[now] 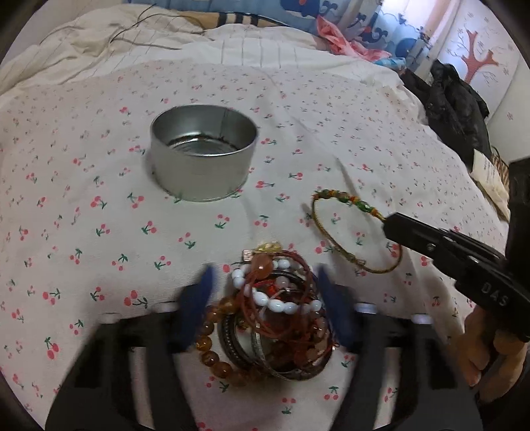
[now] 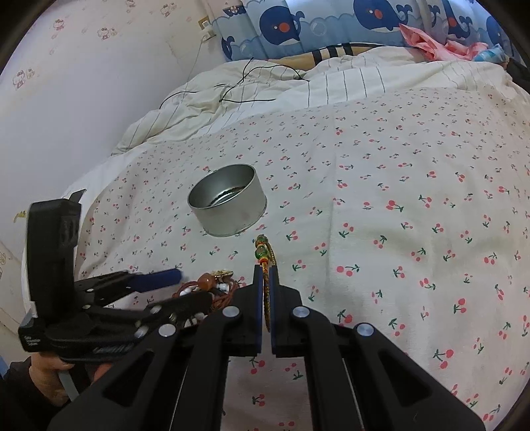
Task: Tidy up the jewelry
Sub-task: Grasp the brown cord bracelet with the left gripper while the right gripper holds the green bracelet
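Note:
A round metal tin [image 1: 203, 155] stands open on the cherry-print bedsheet; it also shows in the right wrist view [image 2: 228, 204]. A pile of bracelets [image 1: 271, 318] lies between the blue pads of my open left gripper [image 1: 268, 281]. My right gripper [image 2: 265, 275] is shut on a thin gold bracelet with green and orange beads [image 2: 263, 252], held on edge above the sheet. In the left wrist view that bracelet [image 1: 351, 232] hangs from the right gripper's tip [image 1: 389, 223] to the right of the pile.
A rumpled striped quilt [image 2: 265, 89] with a thin black cable [image 2: 245, 83] lies beyond the tin. Whale-print pillows [image 2: 298, 26] line the headboard. A black bag [image 1: 453, 102] sits at the bed's right edge. A wall [image 2: 82, 99] is on the left.

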Demonstrator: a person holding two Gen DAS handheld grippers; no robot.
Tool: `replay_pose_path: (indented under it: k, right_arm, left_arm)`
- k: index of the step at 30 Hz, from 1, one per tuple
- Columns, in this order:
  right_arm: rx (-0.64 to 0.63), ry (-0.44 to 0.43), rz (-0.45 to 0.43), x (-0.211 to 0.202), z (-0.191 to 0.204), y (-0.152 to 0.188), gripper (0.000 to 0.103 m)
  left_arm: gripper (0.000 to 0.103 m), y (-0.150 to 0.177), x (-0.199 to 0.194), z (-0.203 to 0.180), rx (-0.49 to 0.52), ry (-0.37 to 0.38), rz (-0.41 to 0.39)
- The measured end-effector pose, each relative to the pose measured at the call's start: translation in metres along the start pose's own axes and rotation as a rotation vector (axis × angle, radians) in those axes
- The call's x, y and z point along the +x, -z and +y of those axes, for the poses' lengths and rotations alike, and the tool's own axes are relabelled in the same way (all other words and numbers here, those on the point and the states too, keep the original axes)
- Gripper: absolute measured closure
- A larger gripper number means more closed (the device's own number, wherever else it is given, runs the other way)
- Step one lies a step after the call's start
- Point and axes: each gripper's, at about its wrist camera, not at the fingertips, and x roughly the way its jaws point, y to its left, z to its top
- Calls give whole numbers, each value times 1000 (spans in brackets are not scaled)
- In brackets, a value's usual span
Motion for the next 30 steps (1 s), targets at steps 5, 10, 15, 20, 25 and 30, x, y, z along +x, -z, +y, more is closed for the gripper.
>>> replay_pose_path:
  k: [5, 10, 15, 20, 25, 30]
  right_arm:
    - [-3, 0, 2, -1, 0, 1, 99]
    - [-8, -4, 7, 1, 1, 1, 99]
    - [-15, -4, 16, 4, 2, 2, 99]
    - [-30, 0, 37, 9, 5, 6, 99]
    - [-72, -1, 76, 18, 14, 11, 99]
    - [-92, -2, 83, 21, 18, 14, 99]
  left_arm:
    - [94, 0, 0, 3, 4, 3, -2]
    - [101, -4, -12, 3, 19, 1, -42]
    - [101, -15, -26, 14, -8, 34, -83]
    - [101, -29, -25, 36, -53, -20, -76]
    - [101, -24, -9, 44, -73, -61, -10]
    - [101, -20, -3, 48, -83, -76, 5]
